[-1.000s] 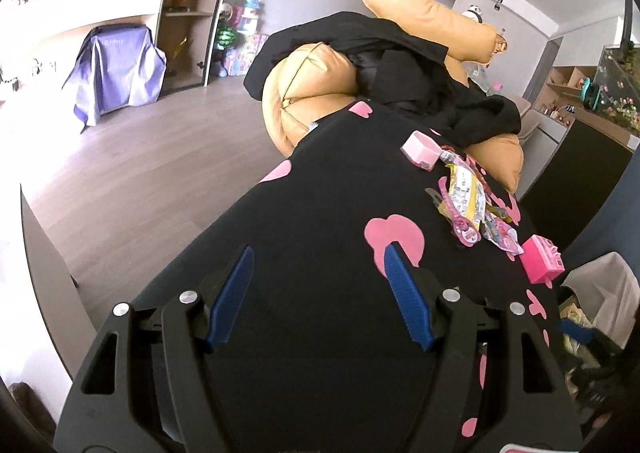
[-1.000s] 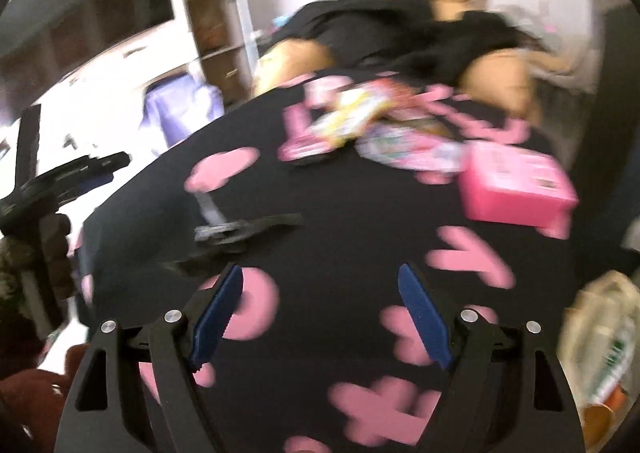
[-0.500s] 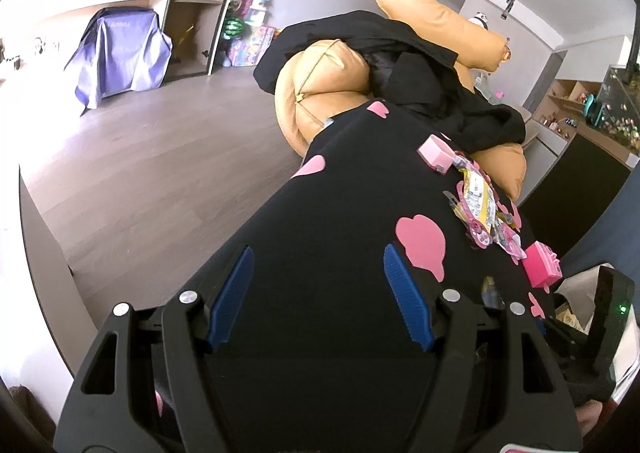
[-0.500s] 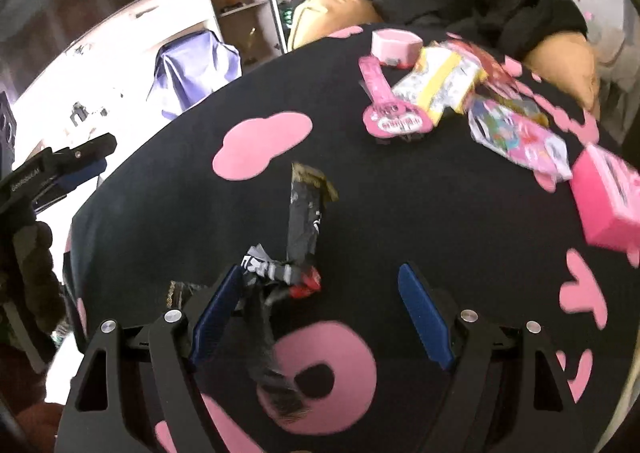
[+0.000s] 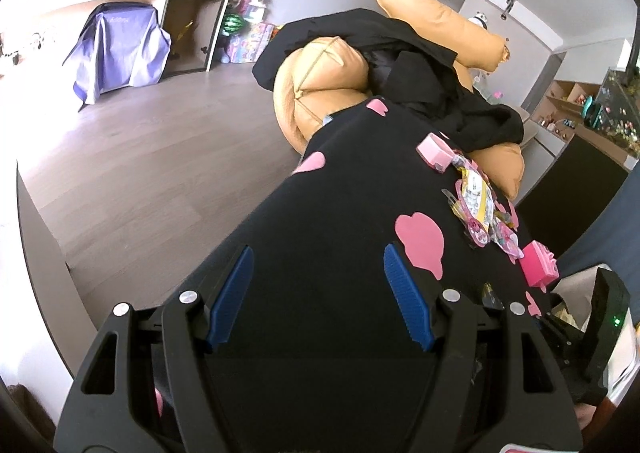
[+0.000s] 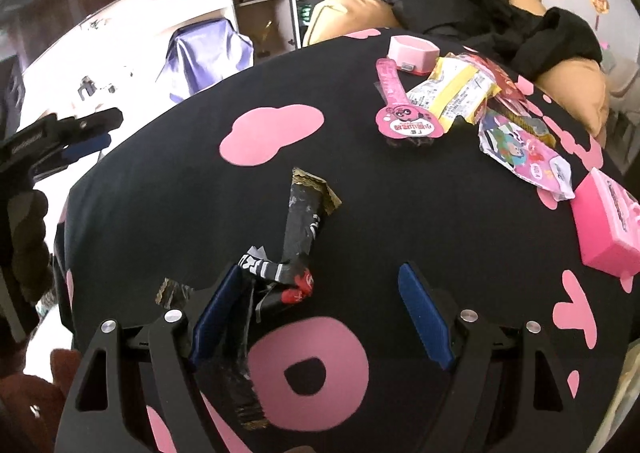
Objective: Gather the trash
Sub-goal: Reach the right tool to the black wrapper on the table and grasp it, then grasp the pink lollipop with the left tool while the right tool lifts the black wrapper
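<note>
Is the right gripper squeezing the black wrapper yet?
No, the right gripper has its fingers wide apart, and the black wrapper lies loose on the black cloth by one blue finger.

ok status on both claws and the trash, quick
Left claw open, empty, over bare cloth. Right claw open, black wrapper lying by its left finger, not gripped. More wrappers beyond, among pink toys. Nothing blocking.
</note>
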Demonstrator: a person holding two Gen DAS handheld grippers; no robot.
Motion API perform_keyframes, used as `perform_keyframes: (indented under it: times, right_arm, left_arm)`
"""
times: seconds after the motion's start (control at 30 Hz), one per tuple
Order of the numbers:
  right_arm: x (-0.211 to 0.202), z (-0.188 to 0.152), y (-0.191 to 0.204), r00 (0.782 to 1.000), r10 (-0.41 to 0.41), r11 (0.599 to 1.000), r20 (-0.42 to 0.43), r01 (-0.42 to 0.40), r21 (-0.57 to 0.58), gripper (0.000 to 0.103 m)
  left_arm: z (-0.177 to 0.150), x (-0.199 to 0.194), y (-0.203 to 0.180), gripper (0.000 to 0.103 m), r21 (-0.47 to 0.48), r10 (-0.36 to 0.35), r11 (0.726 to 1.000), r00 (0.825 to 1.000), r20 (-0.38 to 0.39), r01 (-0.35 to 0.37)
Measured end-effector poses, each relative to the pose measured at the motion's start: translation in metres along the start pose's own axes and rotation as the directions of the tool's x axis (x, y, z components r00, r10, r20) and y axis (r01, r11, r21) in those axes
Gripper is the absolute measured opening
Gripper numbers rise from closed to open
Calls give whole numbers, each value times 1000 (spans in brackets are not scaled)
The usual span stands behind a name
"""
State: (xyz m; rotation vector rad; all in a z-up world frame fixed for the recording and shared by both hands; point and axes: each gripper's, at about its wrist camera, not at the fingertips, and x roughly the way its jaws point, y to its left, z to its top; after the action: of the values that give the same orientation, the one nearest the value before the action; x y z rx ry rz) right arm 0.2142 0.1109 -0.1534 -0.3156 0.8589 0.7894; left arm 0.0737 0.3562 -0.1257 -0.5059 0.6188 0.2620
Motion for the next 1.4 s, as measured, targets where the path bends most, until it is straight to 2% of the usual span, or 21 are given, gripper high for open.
perform_keyframes:
  times: [0.03, 0.1, 0.2, 0.33, 0.5, 0.6, 0.7, 0.77, 0.83, 0.93, 1.03, 1.1, 1.2, 1.27, 1.4]
  right_arm:
    - [-1, -1, 1, 1000, 0, 1000, 5, 0, -4, 65]
    - [-5, 0, 0, 999, 30, 1000, 18, -30, -7, 30]
    - [-13, 4, -1, 998, 49, 999, 26, -49, -5, 20]
    - [-34, 7, -14, 998, 1, 1000, 70, -2, 10, 19]
    - [-65, -1, -68, 993, -48, 987, 104, 32, 156, 19]
    - [-82, -11, -96, 988, -100, 973, 116, 72, 221, 19]
    - [-92, -23, -118, 986, -112, 957, 121, 74, 280, 19]
    - [-92, -31, -128, 988, -98, 950, 116, 58, 307, 19]
    - [-88, -38, -132, 990, -94, 949, 104, 58, 310, 19]
    - [-81, -45, -136, 990, -114, 952, 87, 84, 296, 19]
    - [-71, -48, -146, 991, -113, 946, 73, 85, 314, 19]
    - [-66, -51, -152, 992, -107, 940, 62, 80, 332, 19]
    - [-61, -54, -154, 994, -101, 937, 51, 78, 340, 19]
    - [-62, -54, -152, 994, -97, 939, 55, 73, 336, 19]
    - [-64, -57, -146, 996, -60, 945, 58, 38, 323, 20]
  left_arm:
    - [1, 2, -2, 64, 5, -3, 1000, 1000, -3, 3]
    - [0, 3, -8, 64, 21, -8, 1000, 1000, -10, 8]
    - [3, 5, -20, 64, 50, -21, 999, 1000, -15, 21]
    - [13, 14, -48, 64, 106, -65, 992, 998, -17, 66]
    - [25, 46, -101, 64, 197, -163, 965, 984, -76, 176]
    - [33, 70, -143, 64, 285, -212, 929, 971, -112, 236]
    - [39, 99, -181, 64, 357, -238, 890, 957, -165, 283]
    - [41, 118, -196, 64, 381, -184, 892, 965, -185, 243]
    - [42, 139, -204, 64, 356, -106, 918, 972, -208, 176]
    - [36, 163, -206, 64, 229, -89, 960, 948, -305, 164]
    - [26, 170, -213, 64, 214, -44, 970, 952, -302, 113]
    - [22, 174, -219, 64, 213, -23, 973, 957, -288, 88]
    - [17, 184, -231, 64, 278, 20, 959, 962, -272, 58]
    - [17, 186, -233, 48, 318, 38, 947, 968, -246, 44]
    - [19, 177, -222, 39, 349, 1, 934, 971, -238, 84]
